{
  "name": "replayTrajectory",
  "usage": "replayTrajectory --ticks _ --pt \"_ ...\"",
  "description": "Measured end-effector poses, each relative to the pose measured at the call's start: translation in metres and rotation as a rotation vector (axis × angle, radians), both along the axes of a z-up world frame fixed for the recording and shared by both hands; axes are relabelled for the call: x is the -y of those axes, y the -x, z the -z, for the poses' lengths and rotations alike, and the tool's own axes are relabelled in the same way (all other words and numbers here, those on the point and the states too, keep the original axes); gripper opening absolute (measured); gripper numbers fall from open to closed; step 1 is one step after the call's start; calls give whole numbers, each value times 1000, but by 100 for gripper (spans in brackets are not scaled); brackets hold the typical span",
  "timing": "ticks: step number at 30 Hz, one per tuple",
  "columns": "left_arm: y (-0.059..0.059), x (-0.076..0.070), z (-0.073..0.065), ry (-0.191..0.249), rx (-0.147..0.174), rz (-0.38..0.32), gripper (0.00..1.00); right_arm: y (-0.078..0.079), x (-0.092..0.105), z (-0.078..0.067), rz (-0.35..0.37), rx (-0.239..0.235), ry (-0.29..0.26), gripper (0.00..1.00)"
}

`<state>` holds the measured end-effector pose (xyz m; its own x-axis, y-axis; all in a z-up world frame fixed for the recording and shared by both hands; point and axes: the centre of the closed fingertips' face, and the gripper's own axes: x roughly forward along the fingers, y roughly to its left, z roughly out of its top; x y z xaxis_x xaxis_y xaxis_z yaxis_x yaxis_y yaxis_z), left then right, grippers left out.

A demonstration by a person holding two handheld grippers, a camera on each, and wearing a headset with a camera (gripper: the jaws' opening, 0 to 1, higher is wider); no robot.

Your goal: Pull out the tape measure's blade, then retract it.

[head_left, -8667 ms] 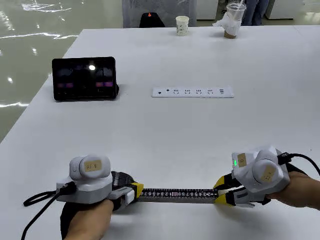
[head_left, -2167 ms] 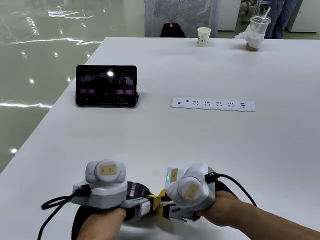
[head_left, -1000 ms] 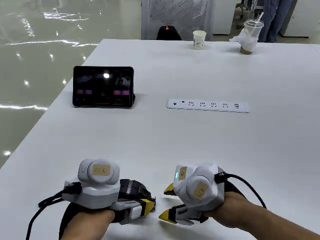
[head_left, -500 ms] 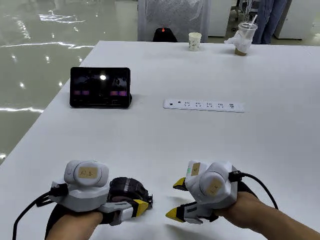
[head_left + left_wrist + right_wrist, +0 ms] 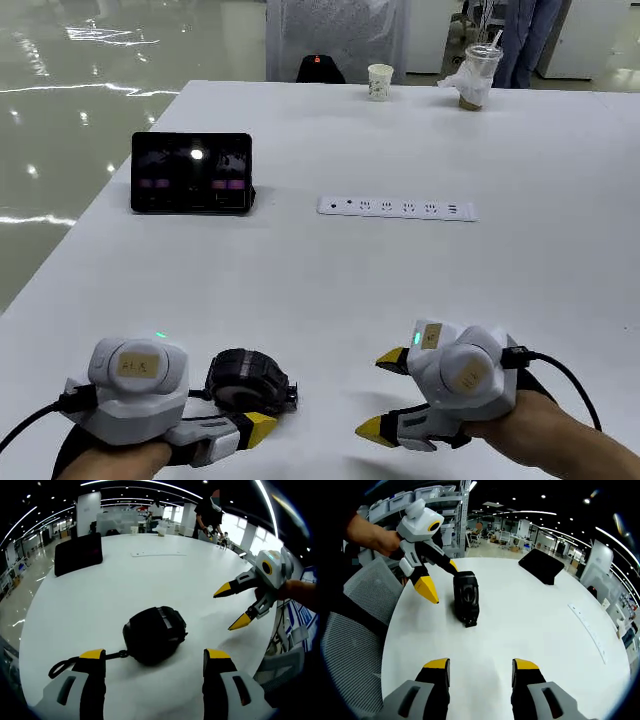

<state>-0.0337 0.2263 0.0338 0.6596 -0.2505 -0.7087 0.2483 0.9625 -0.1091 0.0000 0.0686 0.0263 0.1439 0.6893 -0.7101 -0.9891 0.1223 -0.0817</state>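
The black tape measure [image 5: 245,380] lies on the white table [image 5: 330,290] with its blade fully inside. In the left gripper view the tape measure [image 5: 155,634] rests just ahead of my open left gripper [image 5: 154,654], untouched by either jaw, and its strap [image 5: 62,666] trails left. My left gripper [image 5: 255,410] sits at the near left. My right gripper [image 5: 380,394] stands open to the right of the case, apart from it and holding nothing. From the right gripper [image 5: 481,664] I see the tape measure [image 5: 466,597] and the left gripper [image 5: 442,577] beyond it.
A dark tablet [image 5: 192,172] stands at the left of the table. A white power strip [image 5: 395,208] lies mid-table. A paper cup [image 5: 379,81] and a plastic cup wrapped in tissue [image 5: 470,75] stand at the far edge. A mesh chair [image 5: 355,610] stands beside the table.
The blade went from pulled out to fully retracted. My right gripper let go and moved right. My left gripper opened, leaving the tape measure on the table.
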Motion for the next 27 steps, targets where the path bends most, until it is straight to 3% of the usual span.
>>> replayTrajectory --ticks 16,19,27 --pt "7 3 -20 47 104 70 85 10 38 -14 129 0 -52 58" --pt "10 0 -19 20 102 78 86 13 42 -17 163 -5 -83 61" --pt "18 4 -25 20 137 122 90 15 55 -25 247 -12 -155 70"
